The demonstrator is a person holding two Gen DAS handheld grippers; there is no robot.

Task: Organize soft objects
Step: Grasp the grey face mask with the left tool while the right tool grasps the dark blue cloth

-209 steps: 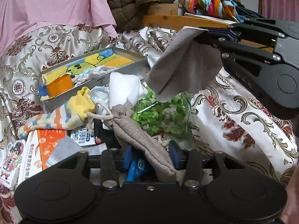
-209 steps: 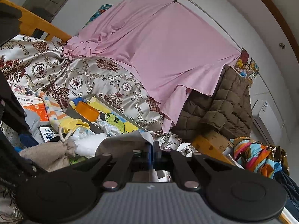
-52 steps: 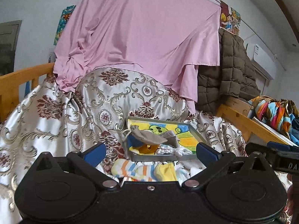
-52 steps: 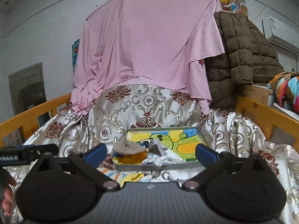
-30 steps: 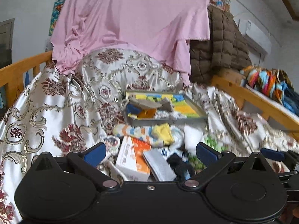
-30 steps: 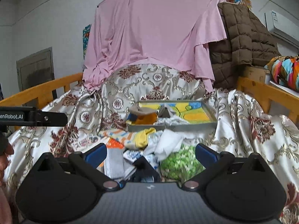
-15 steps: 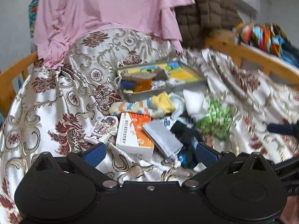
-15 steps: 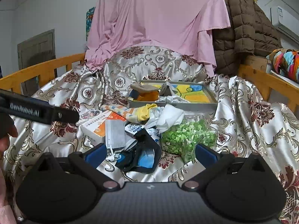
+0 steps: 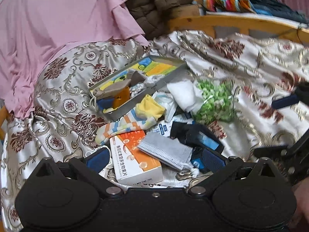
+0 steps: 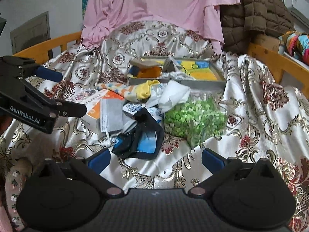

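Bedding: patterned satin quilt [image 10: 251, 104] over a wooden-railed bed, pink sheet [image 10: 154, 3] hung behind.

Item 1, left gripper [image 9: 154, 159]: fingers spread wide, nothing between them. Since a second ago it has dropped from a high, level view down to the heap; an orange-and-white box [image 9: 135, 160] and a grey face mask [image 9: 164, 151] now lie between its pads.

Item 2, right gripper [image 10: 155, 159]: likewise spread and empty, lowered toward the near edge of the pile, with the black-and-blue fabric piece [image 10: 141, 141] just ahead of its tips.

Item 3, tray [image 10: 193, 81]: beyond the heap from both claws. It holds the grey drawstring pouch [image 9: 114, 89] and a grey cloth [image 10: 170, 64] (both were in the claws seven seconds ago), over orange and blue items.

Item 4, unsorted: striped sock [image 9: 125, 125] with yellow toe, white cloth [image 10: 171, 94], bag of green pieces [image 10: 193, 118], all between claws and tray.

Reading: two soft pieces delivered; both claws appear to be returning for another. Mask or black fabric seems the likeliest pick (the box, being rigid, probably is not).
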